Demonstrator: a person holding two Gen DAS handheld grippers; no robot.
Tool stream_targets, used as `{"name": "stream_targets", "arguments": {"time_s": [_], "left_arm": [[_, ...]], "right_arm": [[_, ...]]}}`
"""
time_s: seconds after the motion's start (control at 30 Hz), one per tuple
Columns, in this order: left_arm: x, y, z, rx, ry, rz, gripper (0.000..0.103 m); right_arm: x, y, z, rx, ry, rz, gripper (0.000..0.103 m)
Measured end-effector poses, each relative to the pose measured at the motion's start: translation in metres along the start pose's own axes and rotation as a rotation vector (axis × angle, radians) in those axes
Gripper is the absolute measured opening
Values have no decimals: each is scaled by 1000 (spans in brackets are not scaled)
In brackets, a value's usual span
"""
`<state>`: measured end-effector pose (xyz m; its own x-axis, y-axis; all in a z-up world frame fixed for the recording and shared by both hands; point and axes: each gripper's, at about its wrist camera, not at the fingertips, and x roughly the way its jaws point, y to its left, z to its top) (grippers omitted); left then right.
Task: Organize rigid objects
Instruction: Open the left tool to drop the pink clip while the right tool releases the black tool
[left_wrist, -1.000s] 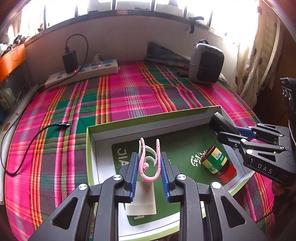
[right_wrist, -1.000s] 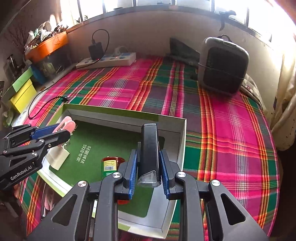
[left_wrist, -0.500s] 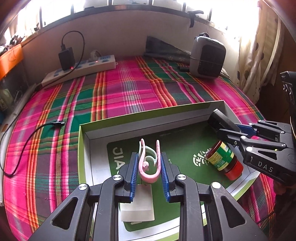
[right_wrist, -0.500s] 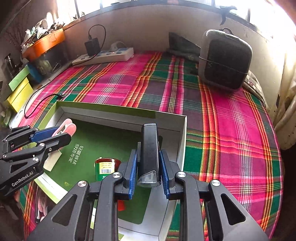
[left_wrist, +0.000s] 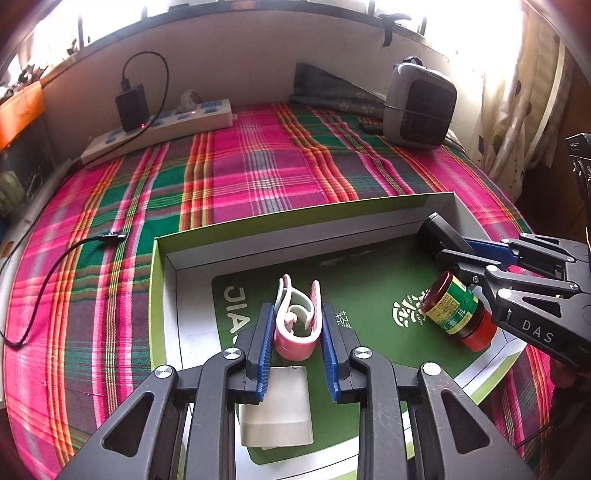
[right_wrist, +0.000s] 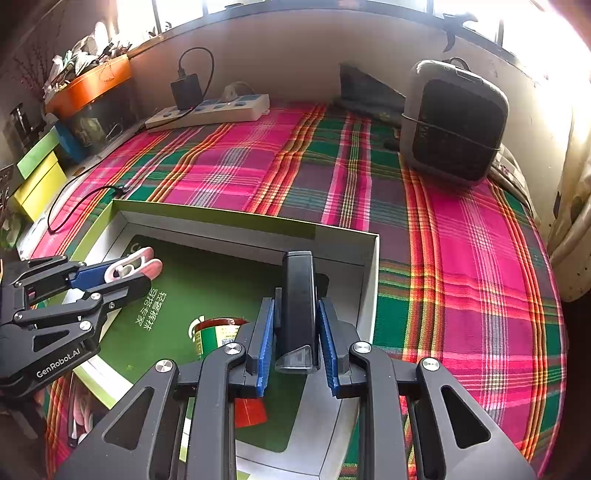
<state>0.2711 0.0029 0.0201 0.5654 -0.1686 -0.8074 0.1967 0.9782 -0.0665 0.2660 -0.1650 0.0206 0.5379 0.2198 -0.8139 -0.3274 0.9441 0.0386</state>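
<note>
My left gripper (left_wrist: 297, 317) is shut on a pink and pale-green clip (left_wrist: 297, 321), holding it over the green floor of an open box (left_wrist: 162, 295). A white tag (left_wrist: 275, 406) lies in the box beneath it. My right gripper (right_wrist: 295, 325) is shut on a black oblong device (right_wrist: 298, 306), held over the box's right end near its far wall (right_wrist: 240, 236). A small jar with a red lid and green label (left_wrist: 456, 314) lies on its side in the box, below the right gripper (left_wrist: 458, 258). The left gripper (right_wrist: 110, 277) and clip (right_wrist: 136, 264) show in the right wrist view.
The box sits on a pink and green plaid cloth (left_wrist: 240, 177). A white power strip with a black charger (left_wrist: 155, 125) lies at the back left, its cable (left_wrist: 55, 258) trailing left of the box. A grey heater (right_wrist: 452, 118) stands at the back right. Yellow and green boxes (right_wrist: 37, 177) are far left.
Both grippers have drawn back slightly and lifted with their objects still held; the box and jar look a little farther forward in both views.
</note>
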Motion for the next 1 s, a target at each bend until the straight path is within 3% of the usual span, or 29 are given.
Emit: {"name": "stream_targets", "arguments": {"time_s": [0.57,0.7,1.0], "left_arm": [[-4,-2,-3,-1,-2,3,35],[-10,-1,-4,-12,-13,6,40],[-28,-5,-9,-22,-36,14,42]], "right_arm": [[-3,-2,0,30,-17,7,25],[-9,-2,-2,41,-35,20,28],[-22,1,-5,54,-61,26,35]]}}
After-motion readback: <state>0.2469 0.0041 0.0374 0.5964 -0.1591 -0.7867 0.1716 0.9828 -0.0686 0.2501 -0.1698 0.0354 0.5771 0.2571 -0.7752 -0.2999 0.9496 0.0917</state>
